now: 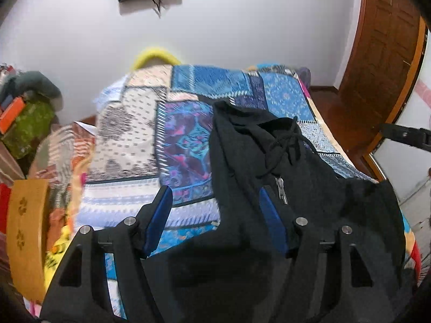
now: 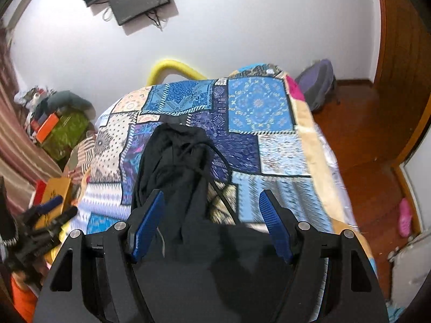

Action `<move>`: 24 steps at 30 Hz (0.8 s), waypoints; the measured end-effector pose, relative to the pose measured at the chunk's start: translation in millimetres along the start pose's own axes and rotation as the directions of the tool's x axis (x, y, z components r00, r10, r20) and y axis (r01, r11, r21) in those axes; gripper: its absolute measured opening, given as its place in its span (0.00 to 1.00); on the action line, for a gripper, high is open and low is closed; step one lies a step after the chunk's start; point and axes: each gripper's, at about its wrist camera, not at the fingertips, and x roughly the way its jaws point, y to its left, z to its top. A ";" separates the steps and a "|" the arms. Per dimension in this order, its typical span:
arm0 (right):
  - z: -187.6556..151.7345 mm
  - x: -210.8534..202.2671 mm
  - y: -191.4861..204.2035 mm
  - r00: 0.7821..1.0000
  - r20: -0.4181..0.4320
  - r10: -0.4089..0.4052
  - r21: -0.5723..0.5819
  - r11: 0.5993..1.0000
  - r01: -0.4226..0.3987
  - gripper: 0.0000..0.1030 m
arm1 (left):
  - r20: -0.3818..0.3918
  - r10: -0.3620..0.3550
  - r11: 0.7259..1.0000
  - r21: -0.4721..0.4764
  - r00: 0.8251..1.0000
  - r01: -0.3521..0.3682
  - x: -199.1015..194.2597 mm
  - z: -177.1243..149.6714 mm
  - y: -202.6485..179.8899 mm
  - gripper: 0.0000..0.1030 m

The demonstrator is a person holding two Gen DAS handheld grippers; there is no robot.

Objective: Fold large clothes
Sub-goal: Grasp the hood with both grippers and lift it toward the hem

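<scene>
- Your left gripper (image 1: pixel 215 216) and right gripper (image 2: pixel 212 223) both hang with jaws apart, holding nothing.
- The black hoodie (image 1: pixel 269 167) lies bunched on the patchwork bedspread (image 2: pixel 258 105), under both grippers.
- You seem between folds; next, pick a hoodie edge to pinch.

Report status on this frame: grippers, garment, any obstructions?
Left gripper open, right gripper open, neither gripping. Black hoodie lies bunched on the patchwork bedspread, zipper showing. Nothing in the way.
</scene>
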 end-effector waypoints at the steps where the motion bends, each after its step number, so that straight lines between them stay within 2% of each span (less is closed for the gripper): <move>1: 4.4 8.4 0.7 1.000 -0.001 -0.009 -0.006 1.000 0.009 0.67 | -0.010 -0.008 1.000 -0.008 1.000 0.008 10.4 3.9 0.5 0.64; 8: 28.9 89.9 8.3 0.997 -0.071 -0.031 -0.017 0.999 0.030 0.67 | -0.075 -0.037 0.995 -0.096 0.997 0.029 102.1 28.5 15.9 0.63; 12: 35.5 133.0 11.8 0.990 -0.130 -0.057 -0.022 0.998 0.054 0.64 | -0.110 -0.054 0.994 -0.100 0.992 0.043 145.3 34.5 14.3 0.51; 13: 35.5 142.2 11.8 0.988 -0.141 -0.068 -0.019 0.998 0.066 0.61 | -0.111 -0.074 0.992 -0.105 0.991 0.063 153.5 36.0 13.3 0.49; 15: 34.3 154.7 8.3 0.984 -0.160 -0.075 0.000 0.997 0.076 0.52 | -0.104 -0.109 0.987 -0.127 0.989 0.096 165.3 38.5 11.4 0.41; 17: 33.3 163.7 3.3 0.982 -0.183 -0.048 0.033 0.998 0.055 0.33 | -0.108 -0.151 0.980 -0.149 0.983 0.134 177.3 38.9 8.6 0.31; 18: 32.0 167.3 0.4 0.981 -0.194 -0.025 0.053 0.998 0.035 0.27 | -0.109 -0.144 0.981 -0.146 0.984 0.127 180.7 38.3 6.7 0.27; 19: 29.9 169.7 -1.9 0.980 -0.201 -0.003 0.067 0.998 0.017 0.17 | -0.102 -0.129 0.985 -0.131 0.986 0.115 182.3 36.9 3.8 0.26; 21: 27.8 165.3 -1.5 0.982 -0.189 -0.008 0.060 0.998 0.019 0.12 | -0.083 -0.097 0.992 -0.092 0.992 0.089 179.7 34.6 -1.3 0.16; 24: 25.9 148.5 3.3 0.987 -0.156 -0.038 0.035 0.998 0.044 0.08 | -0.071 -0.053 0.997 -0.056 0.996 0.049 167.6 31.8 -3.4 0.10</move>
